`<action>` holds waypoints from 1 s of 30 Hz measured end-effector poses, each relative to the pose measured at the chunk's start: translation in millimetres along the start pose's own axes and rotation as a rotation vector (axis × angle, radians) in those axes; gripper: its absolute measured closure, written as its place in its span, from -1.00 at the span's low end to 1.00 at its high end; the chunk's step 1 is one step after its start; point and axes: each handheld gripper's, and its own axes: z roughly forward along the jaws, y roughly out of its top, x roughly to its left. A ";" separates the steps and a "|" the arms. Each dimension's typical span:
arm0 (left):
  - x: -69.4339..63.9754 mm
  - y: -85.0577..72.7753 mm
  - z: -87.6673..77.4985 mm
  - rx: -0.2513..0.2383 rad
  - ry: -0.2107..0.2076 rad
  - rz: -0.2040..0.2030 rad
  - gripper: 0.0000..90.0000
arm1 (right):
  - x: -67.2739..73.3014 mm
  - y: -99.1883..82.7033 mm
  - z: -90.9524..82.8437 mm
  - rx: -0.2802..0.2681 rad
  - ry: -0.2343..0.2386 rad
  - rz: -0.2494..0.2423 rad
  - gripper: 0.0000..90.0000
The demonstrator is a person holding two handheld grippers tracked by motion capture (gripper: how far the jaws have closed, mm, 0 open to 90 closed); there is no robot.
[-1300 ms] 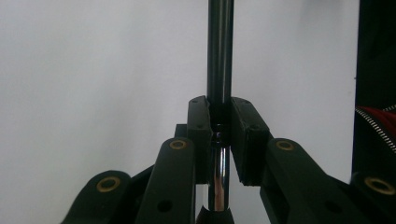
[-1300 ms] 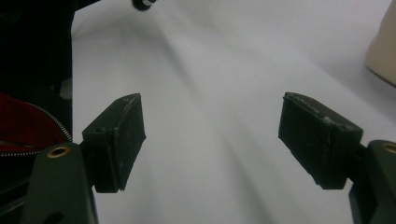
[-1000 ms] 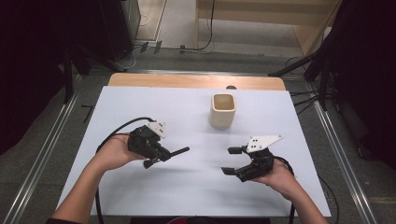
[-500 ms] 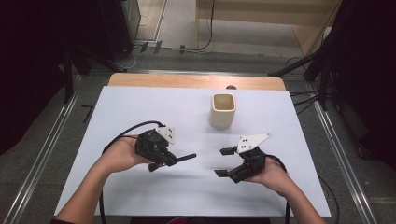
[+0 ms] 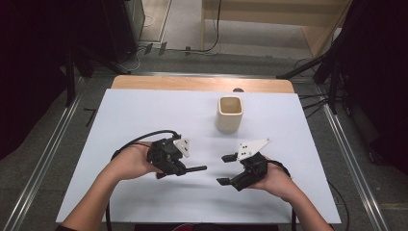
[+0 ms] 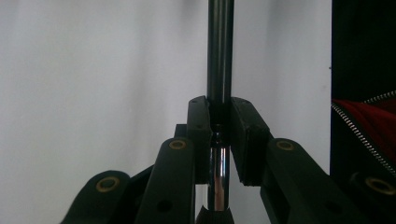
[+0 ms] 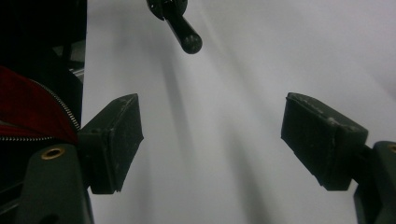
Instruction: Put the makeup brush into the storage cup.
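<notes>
My left gripper is shut on a slim dark metal rod that points right over the white table, toward the other hand. In the left gripper view the pads clamp the shiny rod, which runs straight up past my left gripper. My right gripper faces left, its jaws wide apart with nothing between them. In the right gripper view the rod's rounded tip hangs ahead of the open right gripper, apart from both pads.
A beige square cup stands upright behind the two grippers. White sheet covers the table, with a wooden strip at its far edge. A red zipped garment shows at the near side. Metal rails and cables run beside the table.
Both hands have drawn toward each other: the left gripper with the rod moved right and slightly nearer, the right gripper moved left. The gap between rod tip and right jaws has narrowed.
</notes>
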 end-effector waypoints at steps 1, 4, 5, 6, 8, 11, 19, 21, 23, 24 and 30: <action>-0.6 1.6 -0.1 0.002 0.000 0.002 0.76 | 0.4 0.6 1.6 0.004 0.003 -0.006 -0.51; -0.6 6.9 -0.3 0.025 0.008 0.021 0.76 | 2.3 2.6 6.5 0.017 0.013 -0.010 -0.51; -0.7 8.7 -0.3 0.023 0.009 0.030 0.76 | 2.7 3.4 8.1 0.016 0.014 -0.014 -0.51; -1.1 10.6 -0.3 0.024 0.007 0.031 0.76 | 2.9 4.3 9.0 0.021 0.017 -0.016 -0.50; -1.3 14.6 0.2 0.037 0.011 0.047 0.76 | 3.7 5.8 10.9 0.023 0.018 -0.020 -0.50; -1.7 20.0 0.4 0.053 0.012 0.064 0.76 | 4.6 7.5 12.7 0.034 0.011 -0.018 -0.48; -1.6 22.5 2.0 0.076 0.015 0.085 0.76 | 6.8 10.0 19.7 0.054 0.007 -0.029 -0.47; -2.4 22.7 3.3 0.081 0.016 0.083 0.76 | 7.5 10.8 22.0 0.063 0.012 -0.019 -0.46; -2.2 22.7 4.5 0.086 0.015 0.088 0.76 | 7.5 11.3 25.0 0.067 0.015 -0.025 -0.47; -2.4 22.1 5.3 0.086 0.014 0.087 0.76 | 8.0 11.8 26.0 0.073 0.010 -0.023 -0.48; -2.5 21.2 9.3 0.106 0.006 0.092 0.76 | 10.1 14.3 31.3 0.076 0.009 -0.030 -0.50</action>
